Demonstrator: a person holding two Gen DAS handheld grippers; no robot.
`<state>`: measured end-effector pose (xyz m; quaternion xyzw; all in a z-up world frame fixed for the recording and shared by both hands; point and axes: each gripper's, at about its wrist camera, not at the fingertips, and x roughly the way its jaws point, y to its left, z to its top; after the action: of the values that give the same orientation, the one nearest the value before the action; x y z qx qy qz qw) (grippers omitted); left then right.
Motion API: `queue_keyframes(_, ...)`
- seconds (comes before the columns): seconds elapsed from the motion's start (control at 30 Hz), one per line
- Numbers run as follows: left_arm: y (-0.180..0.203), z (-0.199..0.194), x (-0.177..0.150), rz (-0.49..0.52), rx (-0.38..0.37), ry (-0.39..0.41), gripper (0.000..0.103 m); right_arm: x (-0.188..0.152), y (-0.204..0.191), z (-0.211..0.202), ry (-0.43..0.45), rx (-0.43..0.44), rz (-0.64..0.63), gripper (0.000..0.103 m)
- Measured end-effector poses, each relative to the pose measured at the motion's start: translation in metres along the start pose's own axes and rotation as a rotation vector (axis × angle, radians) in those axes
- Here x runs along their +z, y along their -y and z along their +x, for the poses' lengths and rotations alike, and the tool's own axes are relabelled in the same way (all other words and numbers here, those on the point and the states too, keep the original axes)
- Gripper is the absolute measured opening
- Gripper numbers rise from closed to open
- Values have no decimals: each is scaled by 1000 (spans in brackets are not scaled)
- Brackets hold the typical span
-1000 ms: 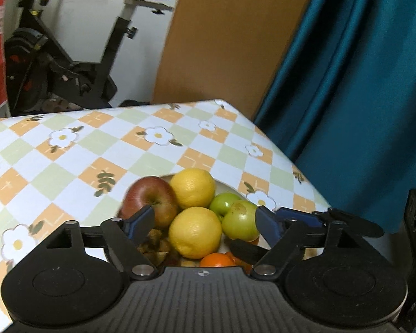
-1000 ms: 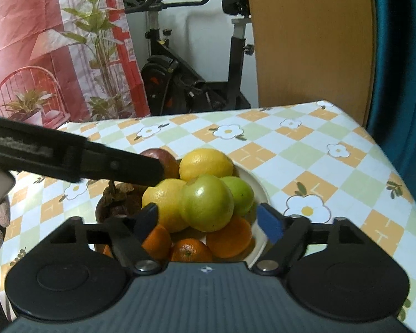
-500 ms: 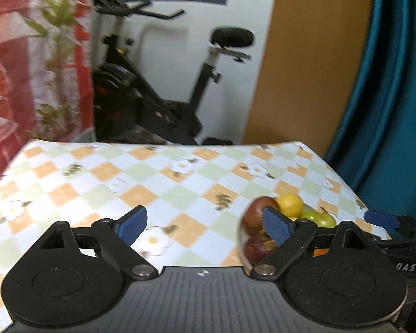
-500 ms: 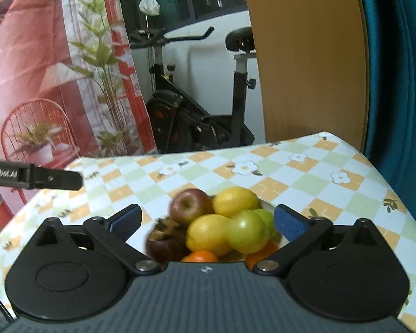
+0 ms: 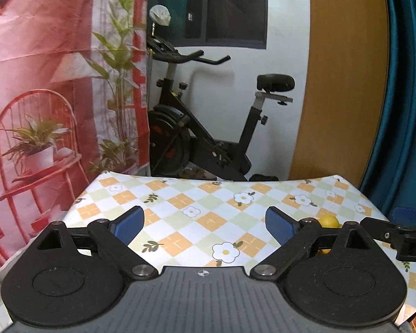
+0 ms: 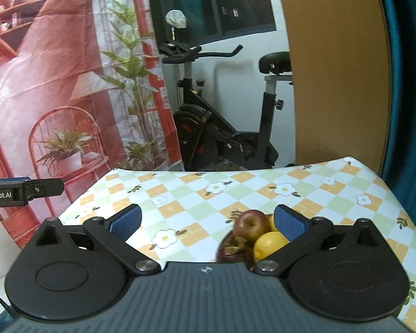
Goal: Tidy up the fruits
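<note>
In the right wrist view a pile of fruit sits low on the table: a red apple (image 6: 250, 225), a yellow lemon (image 6: 268, 244) and a dark mangosteen (image 6: 233, 249), partly hidden behind my right finger. My right gripper (image 6: 206, 223) is open and empty, raised above and behind the fruit. My left gripper (image 5: 205, 223) is open and empty over the bare tablecloth; only a lemon (image 5: 329, 222) shows behind its right finger. The right gripper's fingertip (image 5: 409, 214) shows at the right edge of the left wrist view.
The table wears a checked flower-print cloth (image 5: 208, 208) (image 6: 332, 194). Beyond its far edge stand an exercise bike (image 5: 208, 127), a red printed backdrop (image 5: 41, 83), a wooden panel (image 5: 344, 83) and a teal curtain (image 5: 407, 97). The left gripper's finger (image 6: 22, 190) shows at the left.
Both grippers have pulled back and tilted up from the fruit pile. The left one swung left, so the fruit slid out to its right edge. Both stayed open and empty.
</note>
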<state>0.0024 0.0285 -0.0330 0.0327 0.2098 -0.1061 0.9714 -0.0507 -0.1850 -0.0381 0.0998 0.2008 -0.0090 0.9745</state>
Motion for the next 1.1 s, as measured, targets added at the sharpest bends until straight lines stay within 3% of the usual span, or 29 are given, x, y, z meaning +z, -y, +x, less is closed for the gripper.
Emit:
queue_keyframes(0.43, -9, -49, 5, -28, 35, 68, 97, 11, -38, -31, 23, 14, -31, 103)
queue_keyframes(1.1, 8, -62, 2, 26, 42, 109, 97, 11, -35, -38, 28, 16, -22, 103)
